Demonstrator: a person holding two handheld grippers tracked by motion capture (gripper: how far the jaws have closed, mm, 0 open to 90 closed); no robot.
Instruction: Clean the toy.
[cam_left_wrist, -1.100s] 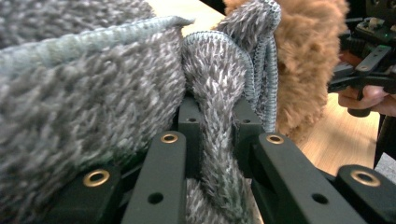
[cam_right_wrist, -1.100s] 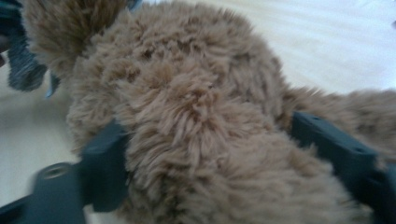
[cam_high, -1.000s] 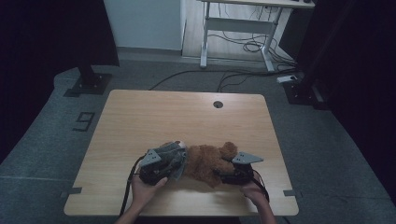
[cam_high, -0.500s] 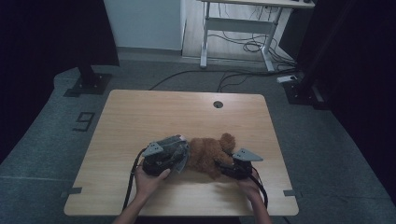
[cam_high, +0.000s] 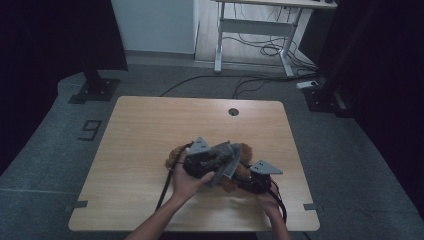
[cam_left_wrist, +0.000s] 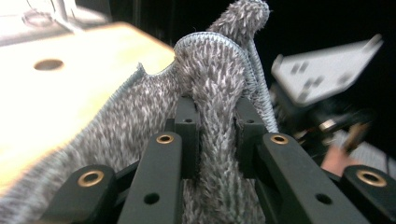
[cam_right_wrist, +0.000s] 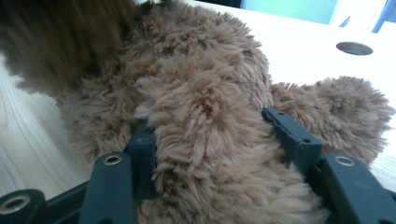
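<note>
While clamped on soft grey knit garment, left gripper. Clamped on squashy plush bear, right gripper. Light, floppy; best pinched at folds.

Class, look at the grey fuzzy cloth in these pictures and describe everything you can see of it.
The grey cloth looks like a soft, fuzzy knit flecked with white, with a stitched, ribbed edge curving along its top. A fold of it stands pinched between the jaws of the left gripper, which is shut on it. From above it hangs bunched over the brown plush toy, lifted off the wooden table.
</note>
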